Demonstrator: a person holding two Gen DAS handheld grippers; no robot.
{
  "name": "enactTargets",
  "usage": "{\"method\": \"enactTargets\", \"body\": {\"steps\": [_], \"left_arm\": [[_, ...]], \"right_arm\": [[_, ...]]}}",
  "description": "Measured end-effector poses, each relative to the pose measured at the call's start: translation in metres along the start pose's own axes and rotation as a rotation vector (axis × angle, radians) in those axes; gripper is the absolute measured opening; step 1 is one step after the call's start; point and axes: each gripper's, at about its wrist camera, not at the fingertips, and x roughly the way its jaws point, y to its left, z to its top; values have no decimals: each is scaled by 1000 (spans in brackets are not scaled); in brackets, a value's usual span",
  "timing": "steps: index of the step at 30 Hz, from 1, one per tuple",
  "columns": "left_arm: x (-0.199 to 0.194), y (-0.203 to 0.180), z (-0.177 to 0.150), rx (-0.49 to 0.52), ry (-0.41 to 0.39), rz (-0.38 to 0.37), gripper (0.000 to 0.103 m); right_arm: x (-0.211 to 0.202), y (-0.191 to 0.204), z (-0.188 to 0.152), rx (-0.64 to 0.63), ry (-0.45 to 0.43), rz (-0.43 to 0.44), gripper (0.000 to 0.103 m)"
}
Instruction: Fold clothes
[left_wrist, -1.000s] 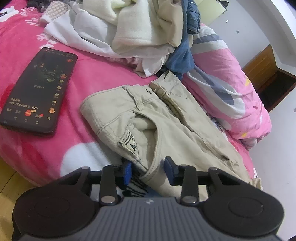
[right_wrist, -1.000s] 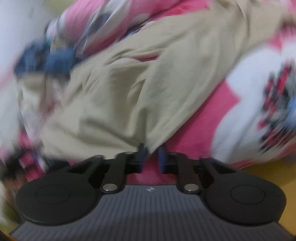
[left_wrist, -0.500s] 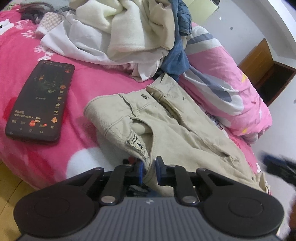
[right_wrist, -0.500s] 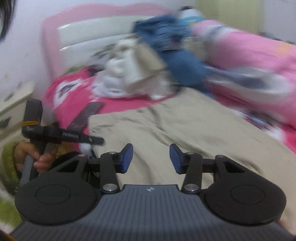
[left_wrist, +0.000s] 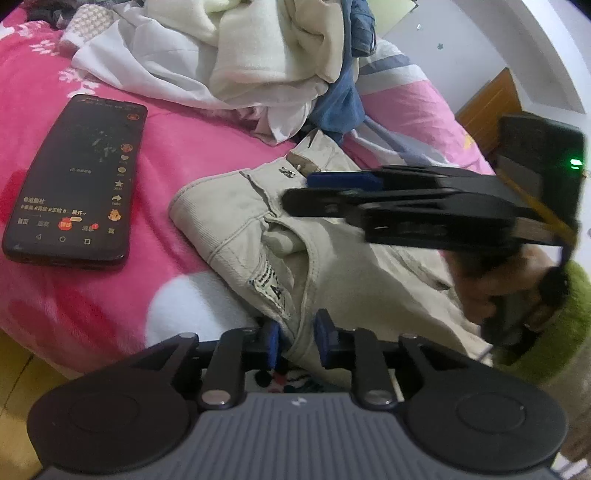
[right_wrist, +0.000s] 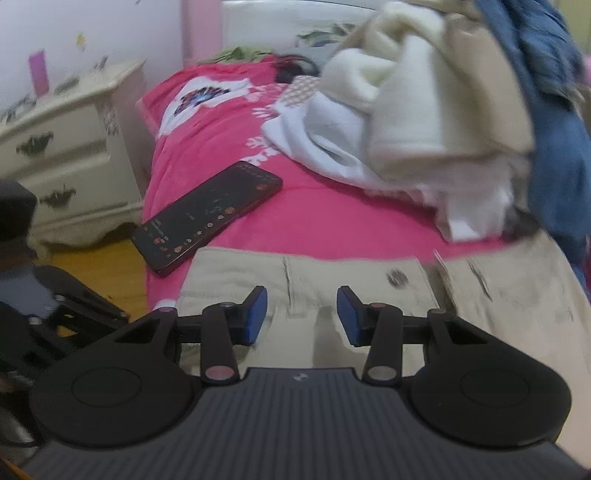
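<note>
Trousers (left_wrist: 332, 258) pinched at near edge by left gripper (left_wrist: 297, 345) — right gripper (right_wrist: 301, 319) held wide over waistband (right_wrist: 295, 271); a second grip there seems needed.

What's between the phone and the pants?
Only bare pink blanket lies between the phone and the pants; they lie apart in the left wrist view, nearly corner to corner in the right wrist view.

Phone (left_wrist: 74, 181) on pink blanket (left_wrist: 92, 295); white nightstand (right_wrist: 62, 147).

Beige trousers (left_wrist: 332, 266) lie rumpled on the bed, waistband open.
</note>
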Motion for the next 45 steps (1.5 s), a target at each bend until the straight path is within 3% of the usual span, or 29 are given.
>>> {"method": "enactTargets", "body": {"steps": [5,10,17,23,27,30,32,33,45], "left_arm": [[-11,9,-1,-2,-39,-28,43],[-22,22,2,-34,-96,-30,56],[-15,42,11,-144,-100,-67,55],[-10,46,12,-147,-114,-72,52],[-10,47,8,-134,-131,-80,48],[-9,52,5,-136,-144,-96,39],[-9,56,3,-143,-153,-113,34],[-9,59,1,-147,-158,-122,34],[-6,79,-5,-206,-184,-201,32]], "right_arm": [[33,7,1,-65,83,6,24],[21,13,2,-47,77,-11,0],[12,22,-8,-47,127,-32,0],[11,15,8,-20,35,-29,2],[32,12,10,-26,102,-17,20],[35,9,7,-8,101,-6,20],[34,9,7,8,110,-17,12],[34,9,7,15,115,-23,2],[36,7,-2,54,118,-33,3]]}}
